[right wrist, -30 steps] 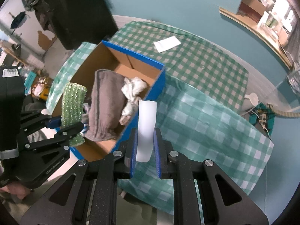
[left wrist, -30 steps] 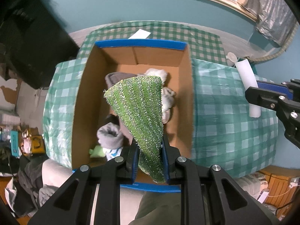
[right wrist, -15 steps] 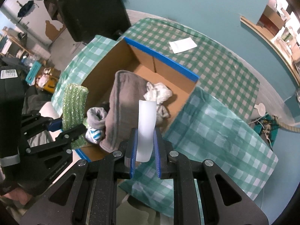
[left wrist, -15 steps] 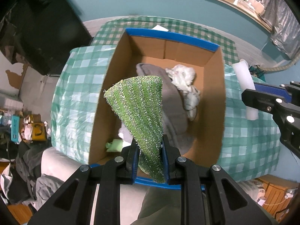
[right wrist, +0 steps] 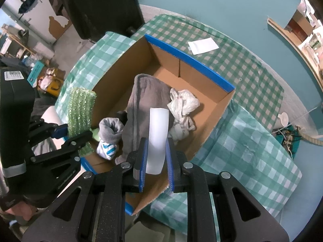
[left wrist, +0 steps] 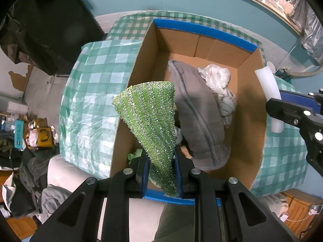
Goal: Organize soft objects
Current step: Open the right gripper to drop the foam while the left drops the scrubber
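Note:
My left gripper (left wrist: 161, 157) is shut on a glittery green sponge cloth (left wrist: 153, 115) and holds it above the near left corner of an open cardboard box (left wrist: 250, 109) with blue-taped rims. My right gripper (right wrist: 155, 153) is shut on a white foam strip (right wrist: 158, 133) above the box's near right side. In the box lie a grey towel (right wrist: 145, 94), a crumpled white plastic bag (right wrist: 183, 104), a rolled grey sock (right wrist: 111, 131) and a light green piece (left wrist: 134, 154). The right gripper with the strip (left wrist: 268, 86) shows in the left wrist view.
The box (right wrist: 203, 68) stands on a table under a green checked cloth (right wrist: 250, 129). A white paper (right wrist: 202, 45) lies on the cloth behind the box. A dark cabinet (right wrist: 101, 6) stands at the back left. Clutter lies on the floor (left wrist: 36, 133) at the left.
Both grippers have moved left over the box with their loads. The box now fills more of both views and the grey towel and sock show better.

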Motion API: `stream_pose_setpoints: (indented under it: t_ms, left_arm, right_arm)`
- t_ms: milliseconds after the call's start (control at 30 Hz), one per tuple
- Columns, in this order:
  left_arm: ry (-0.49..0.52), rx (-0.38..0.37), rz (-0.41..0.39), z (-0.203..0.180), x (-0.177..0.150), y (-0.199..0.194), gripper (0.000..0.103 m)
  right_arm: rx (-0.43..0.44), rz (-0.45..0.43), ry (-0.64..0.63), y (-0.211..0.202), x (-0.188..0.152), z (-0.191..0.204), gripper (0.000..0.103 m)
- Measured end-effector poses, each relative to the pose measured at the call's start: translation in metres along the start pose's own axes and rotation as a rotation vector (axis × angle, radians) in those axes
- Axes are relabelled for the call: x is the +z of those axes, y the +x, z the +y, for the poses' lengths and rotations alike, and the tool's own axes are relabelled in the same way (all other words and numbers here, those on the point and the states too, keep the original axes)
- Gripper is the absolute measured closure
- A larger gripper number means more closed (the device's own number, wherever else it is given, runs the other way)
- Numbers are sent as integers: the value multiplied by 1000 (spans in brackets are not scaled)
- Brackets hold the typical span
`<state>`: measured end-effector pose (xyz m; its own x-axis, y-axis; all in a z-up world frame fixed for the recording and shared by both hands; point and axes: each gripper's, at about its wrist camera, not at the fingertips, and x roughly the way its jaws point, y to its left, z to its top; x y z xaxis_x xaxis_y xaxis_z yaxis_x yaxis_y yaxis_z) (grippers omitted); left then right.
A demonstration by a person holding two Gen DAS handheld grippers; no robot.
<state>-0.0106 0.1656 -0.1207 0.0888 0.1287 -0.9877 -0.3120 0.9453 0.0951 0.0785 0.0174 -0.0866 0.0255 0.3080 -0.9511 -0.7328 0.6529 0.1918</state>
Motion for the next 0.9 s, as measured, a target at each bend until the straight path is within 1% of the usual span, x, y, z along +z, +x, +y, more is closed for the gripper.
stream_pose_setpoints:
  t_ms: [100, 167, 200, 267, 300, 333, 400, 467, 500, 533, 667, 800, 900]
  left_arm:
    - [5, 1, 4, 3, 0, 2, 81]
    - [7, 0, 7, 4, 0, 2, 77]
    - [6, 1, 6, 5, 0, 2, 75]
    - [7, 3, -3, 6, 1, 1, 74]
    - [8, 6, -4, 6, 1, 1, 71]
    - [10, 9, -7, 6, 0, 0, 66]
    - [11, 10, -17, 6, 1, -3, 58]
    - [14, 5, -28, 6, 1, -6, 53]
    - [16, 4, -31, 6, 2, -7, 48]
    - [18, 3, -36, 5, 2, -9, 46]
    - [20, -3, -49, 5, 4, -16, 40]
    - [24, -8, -64, 2, 5, -25, 32]
    - [25, -12, -85, 2, 6, -34, 31]
  right_arm:
    - [-5, 5, 1, 3, 2, 2, 86]
    - [-9, 5, 3, 4, 3, 3, 85]
    - [-14, 3, 5, 4, 4, 4, 82]
    - [-25, -5, 8, 2, 4, 4, 80]
    - [-27, -7, 11, 1, 5, 4, 75]
    - [-31, -12, 12, -1, 5, 4, 71]
    - [-41, -19, 15, -4, 5, 3, 66]
    - [-47, -25, 23, -8, 5, 2, 60]
    - [-50, -31, 27, -10, 5, 1, 54]
    - [-55, -37, 29, -12, 5, 0, 51]
    - [-57, -49, 48, -21, 5, -3, 50]
    - [-57, -68, 64, -34, 3, -8, 43]
    - [-44, -90, 75, -45, 0, -9, 41]
